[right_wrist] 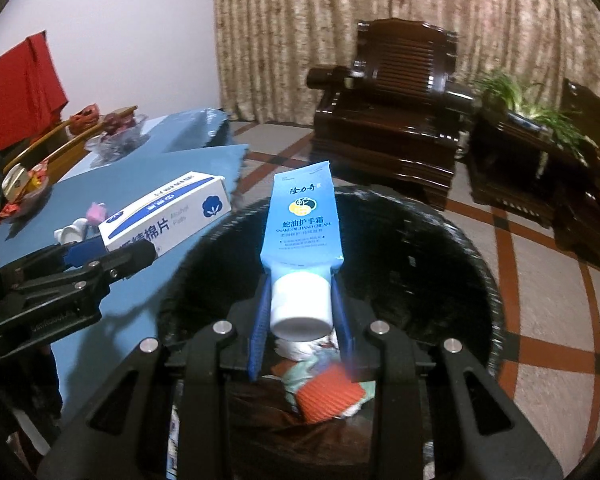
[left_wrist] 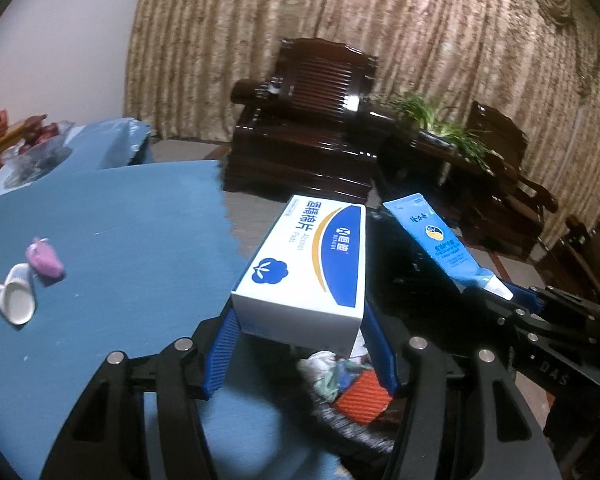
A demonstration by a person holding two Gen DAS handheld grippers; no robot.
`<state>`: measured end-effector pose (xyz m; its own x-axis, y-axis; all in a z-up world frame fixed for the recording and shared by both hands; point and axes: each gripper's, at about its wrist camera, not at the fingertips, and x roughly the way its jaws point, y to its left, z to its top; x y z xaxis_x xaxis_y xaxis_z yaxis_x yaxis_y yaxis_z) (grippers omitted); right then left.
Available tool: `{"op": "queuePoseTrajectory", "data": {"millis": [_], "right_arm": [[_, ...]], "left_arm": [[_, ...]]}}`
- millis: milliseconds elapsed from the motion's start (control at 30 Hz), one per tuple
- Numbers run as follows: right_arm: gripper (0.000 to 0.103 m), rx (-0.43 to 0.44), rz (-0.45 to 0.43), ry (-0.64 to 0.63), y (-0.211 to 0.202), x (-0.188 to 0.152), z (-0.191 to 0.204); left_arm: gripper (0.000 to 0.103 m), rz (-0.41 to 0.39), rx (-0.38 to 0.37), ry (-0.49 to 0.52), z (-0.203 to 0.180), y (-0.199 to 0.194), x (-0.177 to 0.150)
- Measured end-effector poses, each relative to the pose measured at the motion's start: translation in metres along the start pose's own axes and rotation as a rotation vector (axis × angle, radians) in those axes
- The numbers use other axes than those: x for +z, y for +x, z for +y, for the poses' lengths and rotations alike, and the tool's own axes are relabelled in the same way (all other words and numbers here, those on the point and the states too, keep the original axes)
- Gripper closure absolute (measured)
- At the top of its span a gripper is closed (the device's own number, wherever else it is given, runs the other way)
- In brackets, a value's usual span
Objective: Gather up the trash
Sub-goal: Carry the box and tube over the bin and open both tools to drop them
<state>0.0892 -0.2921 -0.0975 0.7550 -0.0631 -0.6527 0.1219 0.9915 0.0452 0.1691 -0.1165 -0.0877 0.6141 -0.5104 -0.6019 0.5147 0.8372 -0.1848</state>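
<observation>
Here, left tool [left_wrist: 300, 332] grips one box [left_wrist: 304, 264]; right tool [right_wrist: 302, 312] grips one tube [right_wrist: 302, 220]; one bin [right_wrist: 440, 248] below.

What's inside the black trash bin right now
The black trash bin holds an orange ribbed piece, white crumpled tissue and a pale green scrap. Anything deeper is hidden by the tongs and hand cream tube.

Rear wall is covered full width by a beige, vertically pleated curtain [right_wrist: 380, 8]; adjoining it on the left, a plain pale wall [right_wrist: 132, 40]. A dark, glossy carved wooden armchair [right_wrist: 392, 108] stands before the curtain, beside a matching dark side stand [right_wrist: 512, 168] bearing a green grassy plant [right_wrist: 540, 112]. Floor [right_wrist: 548, 312] is light tile crossed by red-brown bands. Red cloth [right_wrist: 24, 88] hangs at the left wall. Lighting is dim and indoor.
</observation>
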Motion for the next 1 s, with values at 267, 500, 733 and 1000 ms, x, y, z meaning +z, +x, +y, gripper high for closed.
{"op": "queuePoseTrajectory", "data": {"millis": [267,500,733,1000], "right_arm": [[0.074,-0.045,0.012,0.048,-0.004,-0.011,-0.032],[0.060,-0.091,0.034,0.054,-0.002,-0.018,-0.039],[0.011,-0.118,-0.016,0.059,-0.012,-0.018,-0.038],[0.007,-0.038,-0.061,0.039,-0.013,-0.006,-0.009]], "left_arm": [[0.045,0.029,-0.046,0.033,-0.032,0.020,0.004],[0.037,0.059,-0.094,0.025,-0.036,0.029,0.005],[0.029,0.041,-0.056,0.002,-0.021,0.018,0.007],[0.015,-0.036,0.098,-0.035,0.027,-0.026,0.003]]}}
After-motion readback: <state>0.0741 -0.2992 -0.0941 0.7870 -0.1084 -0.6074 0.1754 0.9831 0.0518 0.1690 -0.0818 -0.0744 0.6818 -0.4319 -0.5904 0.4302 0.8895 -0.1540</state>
